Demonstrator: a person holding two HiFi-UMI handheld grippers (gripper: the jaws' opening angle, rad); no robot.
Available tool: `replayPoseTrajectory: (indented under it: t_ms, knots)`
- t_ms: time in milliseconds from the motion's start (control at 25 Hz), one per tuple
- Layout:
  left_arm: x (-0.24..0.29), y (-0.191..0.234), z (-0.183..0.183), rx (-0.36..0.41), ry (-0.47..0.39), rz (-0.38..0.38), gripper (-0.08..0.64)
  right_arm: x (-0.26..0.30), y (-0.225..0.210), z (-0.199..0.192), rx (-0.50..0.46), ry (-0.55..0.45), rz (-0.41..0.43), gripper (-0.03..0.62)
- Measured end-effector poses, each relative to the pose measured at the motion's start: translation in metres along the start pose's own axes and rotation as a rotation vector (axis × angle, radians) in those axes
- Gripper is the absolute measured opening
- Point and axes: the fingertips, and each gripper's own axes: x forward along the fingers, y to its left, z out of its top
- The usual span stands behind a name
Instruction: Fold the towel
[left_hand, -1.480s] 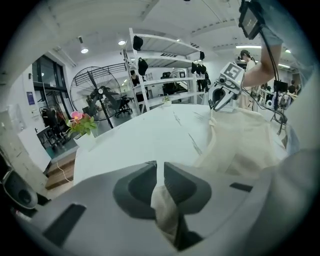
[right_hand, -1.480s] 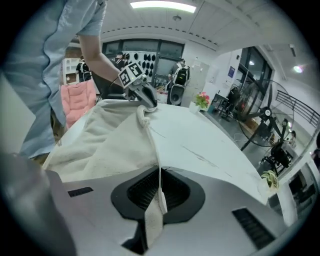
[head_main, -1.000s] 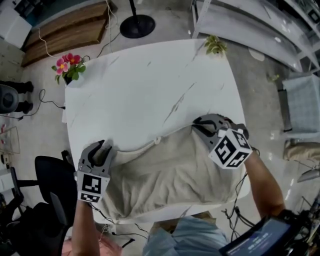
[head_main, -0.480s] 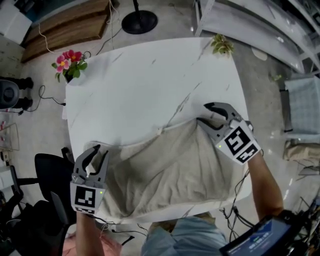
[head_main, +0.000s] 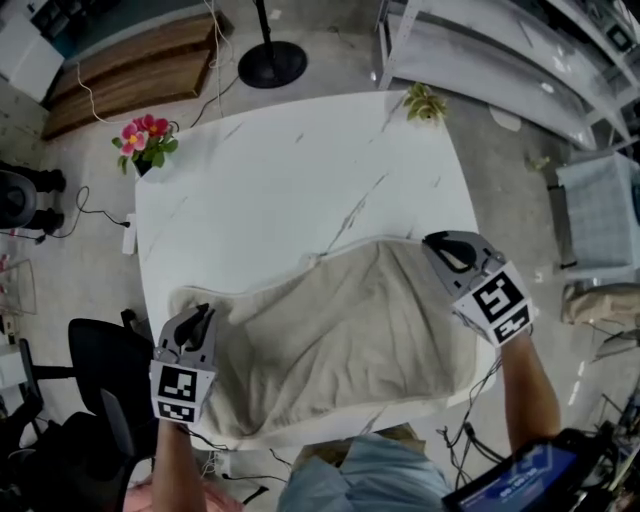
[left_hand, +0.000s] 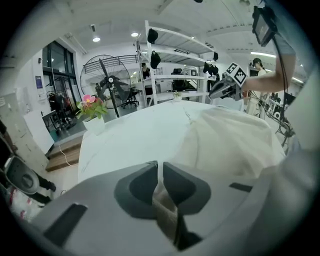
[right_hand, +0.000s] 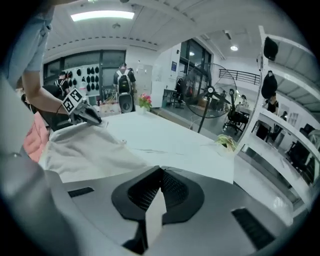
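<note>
A beige towel (head_main: 340, 340) lies spread over the near part of the white marble table (head_main: 280, 190), its near edge hanging over the front. My left gripper (head_main: 197, 322) has just closed its jaws on the towel's left corner. In the left gripper view the cloth (left_hand: 161, 197) is pinched between the pads of that gripper (left_hand: 160, 167). My right gripper (head_main: 447, 250) is at the far right corner, and its jaws have also just closed. In the right gripper view a strip of towel (right_hand: 154, 212) runs between the shut pads of that gripper (right_hand: 161, 172).
A pot of pink flowers (head_main: 145, 140) stands at the table's far left corner and a small green plant (head_main: 425, 100) at the far right corner. A black chair (head_main: 100, 370) is close at the left. Metal shelving (head_main: 520, 60) runs along the right, and a stand's round base (head_main: 272, 62) sits beyond the table.
The left gripper, open beside the towel's left corner before, is now shut on it. The right gripper opened, shifted right and closed on the far right corner. The towel lies wider and flatter.
</note>
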Motion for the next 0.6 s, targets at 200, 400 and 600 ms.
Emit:
replayPoseTrajectory:
  t_ms: [200,400,600]
  knots:
    - [0.005,0.008,-0.013,-0.042,0.047,0.035,0.029,-0.006,0.012,-0.067,0.11,0.18,-0.034,0.015]
    - [0.014,0.018,-0.02,-0.038,0.082,0.08,0.024,0.003,-0.01,-0.096,0.185,0.192,-0.158,0.016]
    - [0.021,0.038,-0.016,-0.017,0.099,0.159,0.023,0.009,-0.036,-0.095,0.182,0.189,-0.199,0.015]
